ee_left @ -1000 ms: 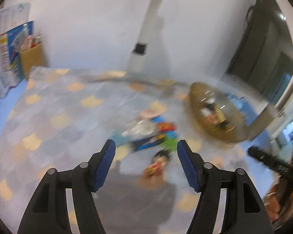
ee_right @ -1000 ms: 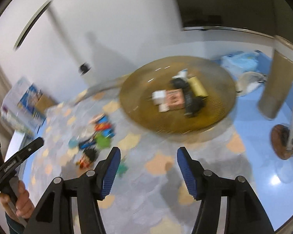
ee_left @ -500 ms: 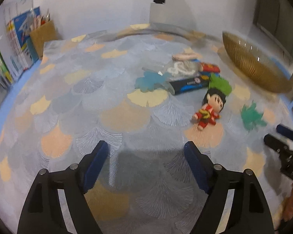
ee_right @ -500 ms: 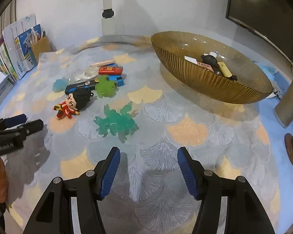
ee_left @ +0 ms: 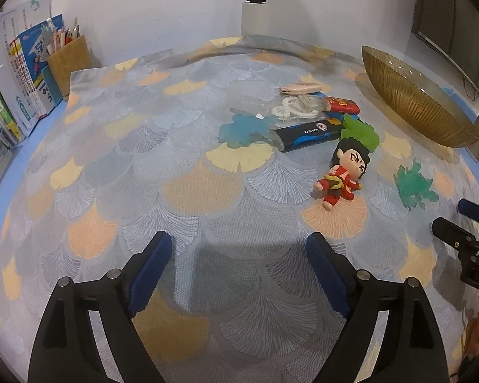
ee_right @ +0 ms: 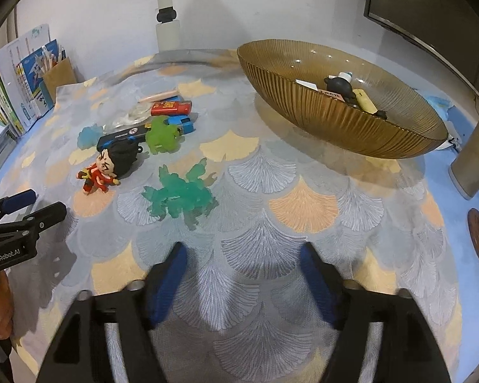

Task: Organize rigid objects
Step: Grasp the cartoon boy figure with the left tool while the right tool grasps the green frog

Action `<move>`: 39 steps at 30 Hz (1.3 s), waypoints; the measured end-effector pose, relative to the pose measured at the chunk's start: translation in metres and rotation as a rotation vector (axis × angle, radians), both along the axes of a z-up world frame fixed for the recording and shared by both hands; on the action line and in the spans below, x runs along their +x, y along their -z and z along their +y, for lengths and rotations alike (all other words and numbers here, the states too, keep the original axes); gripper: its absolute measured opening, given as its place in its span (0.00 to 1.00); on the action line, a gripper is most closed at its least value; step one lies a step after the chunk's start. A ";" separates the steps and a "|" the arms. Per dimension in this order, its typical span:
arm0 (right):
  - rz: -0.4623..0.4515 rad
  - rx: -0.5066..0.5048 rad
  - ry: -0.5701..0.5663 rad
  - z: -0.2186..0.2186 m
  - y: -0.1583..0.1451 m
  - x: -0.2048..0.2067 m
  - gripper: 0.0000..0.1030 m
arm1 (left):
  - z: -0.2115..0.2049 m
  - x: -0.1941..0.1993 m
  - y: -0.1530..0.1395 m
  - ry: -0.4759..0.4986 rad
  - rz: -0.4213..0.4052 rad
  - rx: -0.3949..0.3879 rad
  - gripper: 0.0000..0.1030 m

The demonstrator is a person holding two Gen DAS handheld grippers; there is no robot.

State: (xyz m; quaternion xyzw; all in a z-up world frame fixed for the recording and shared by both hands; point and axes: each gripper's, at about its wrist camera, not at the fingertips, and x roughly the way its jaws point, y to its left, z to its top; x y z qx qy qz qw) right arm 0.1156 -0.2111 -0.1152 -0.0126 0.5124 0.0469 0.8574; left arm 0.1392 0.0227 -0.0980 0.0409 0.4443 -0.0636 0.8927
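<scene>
Amber ribbed glass bowl (ee_right: 319, 108), upper right of right wrist view: holds dark figurine, yellow stick, boxes, partly hidden by rim; left wrist view shows only its outer wall. Loose items, centre-left on patterned table cloth (ee_right: 303, 204): red-suited doll (ee_right: 107, 169), teal leaf toy (ee_right: 178, 196), black "FASHION" case (ee_left: 306, 134), red box (ee_left: 341, 104). Left tongs (ee_left: 236, 274) and right tongs (ee_right: 242, 281) both opening, nothing between them.

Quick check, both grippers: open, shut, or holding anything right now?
Left gripper: jaws opening, nothing between them, only bare cloth below.
Right gripper: jaws opening, nothing between them either.
</scene>
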 end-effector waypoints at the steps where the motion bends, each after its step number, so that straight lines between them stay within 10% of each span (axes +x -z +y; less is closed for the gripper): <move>1: -0.006 0.001 0.004 0.000 -0.001 0.000 0.83 | -0.001 0.000 0.000 0.001 0.001 0.001 0.84; 9: 0.066 0.079 -0.042 -0.001 -0.001 0.000 0.83 | 0.008 0.008 -0.027 0.181 0.034 -0.232 0.84; 16: 0.125 0.242 -0.074 0.016 -0.009 0.025 0.83 | -0.040 0.037 -0.035 0.272 0.032 -0.169 0.81; 24: 0.075 0.127 -0.064 0.037 0.001 0.043 0.64 | -0.061 0.055 -0.015 0.313 0.101 -0.186 0.59; 28: 0.055 0.106 -0.088 0.042 0.001 0.048 0.48 | -0.068 0.053 -0.011 0.323 0.104 -0.161 0.27; 39: 0.003 0.107 -0.138 0.009 -0.029 0.004 0.48 | -0.032 0.003 -0.019 0.253 0.062 -0.222 0.26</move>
